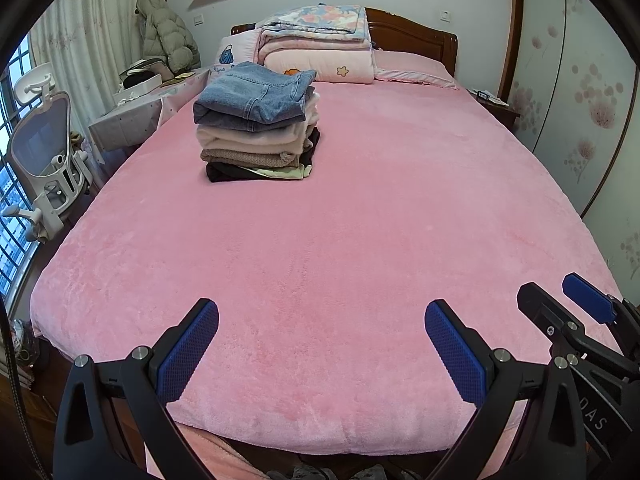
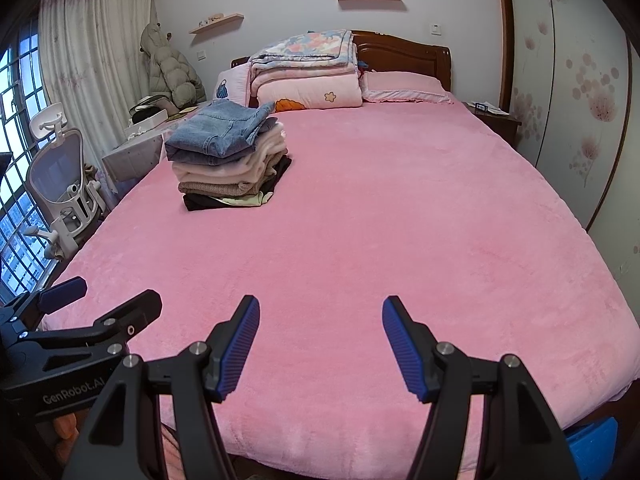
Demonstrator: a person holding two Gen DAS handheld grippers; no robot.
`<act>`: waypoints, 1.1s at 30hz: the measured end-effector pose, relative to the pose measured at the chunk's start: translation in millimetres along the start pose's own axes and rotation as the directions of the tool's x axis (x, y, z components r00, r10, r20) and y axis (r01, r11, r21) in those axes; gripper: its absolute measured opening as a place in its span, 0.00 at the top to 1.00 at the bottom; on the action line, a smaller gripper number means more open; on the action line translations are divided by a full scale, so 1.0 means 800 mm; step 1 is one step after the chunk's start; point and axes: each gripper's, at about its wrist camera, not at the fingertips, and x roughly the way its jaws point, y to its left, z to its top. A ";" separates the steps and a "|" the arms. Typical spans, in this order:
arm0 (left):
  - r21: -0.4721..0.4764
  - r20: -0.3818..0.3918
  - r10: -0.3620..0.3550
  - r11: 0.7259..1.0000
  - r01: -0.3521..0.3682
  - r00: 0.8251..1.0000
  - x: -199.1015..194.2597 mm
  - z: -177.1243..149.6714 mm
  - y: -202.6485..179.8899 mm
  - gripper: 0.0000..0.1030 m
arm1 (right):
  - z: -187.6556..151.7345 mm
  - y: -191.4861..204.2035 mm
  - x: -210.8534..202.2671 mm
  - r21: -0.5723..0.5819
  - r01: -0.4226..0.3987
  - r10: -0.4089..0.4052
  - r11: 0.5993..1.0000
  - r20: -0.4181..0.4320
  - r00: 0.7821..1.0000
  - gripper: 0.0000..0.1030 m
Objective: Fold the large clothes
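A stack of folded clothes (image 1: 256, 124) with blue jeans on top sits on the far left part of the pink bed (image 1: 340, 260). It also shows in the right wrist view (image 2: 228, 156) on the bed (image 2: 360, 240). My left gripper (image 1: 322, 316) is open and empty above the foot of the bed. My right gripper (image 2: 320, 312) is open and empty, beside the left one. Each gripper shows in the other's view: the right one (image 1: 560, 300) at the right edge, the left one (image 2: 108, 296) at the left edge. No unfolded garment lies on the bed.
Folded quilts (image 1: 320, 44) and a pink pillow (image 1: 412, 68) lie against the wooden headboard (image 1: 412, 36). A white office chair (image 1: 48, 160) and a cluttered side table (image 1: 136, 108) stand left of the bed. A wardrobe (image 1: 580, 100) lines the right wall.
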 end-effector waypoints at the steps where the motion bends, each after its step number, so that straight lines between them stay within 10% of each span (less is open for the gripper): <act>1: 0.000 0.000 0.000 1.000 0.000 1.000 0.000 0.000 0.000 0.00 | 0.000 0.001 0.000 0.000 0.000 0.000 1.000 -0.001 1.000 0.38; 33: 0.008 0.001 -0.007 1.000 0.007 1.000 -0.004 -0.006 -0.006 0.00 | -0.001 -0.009 -0.001 0.004 0.008 -0.008 1.000 0.001 1.000 0.38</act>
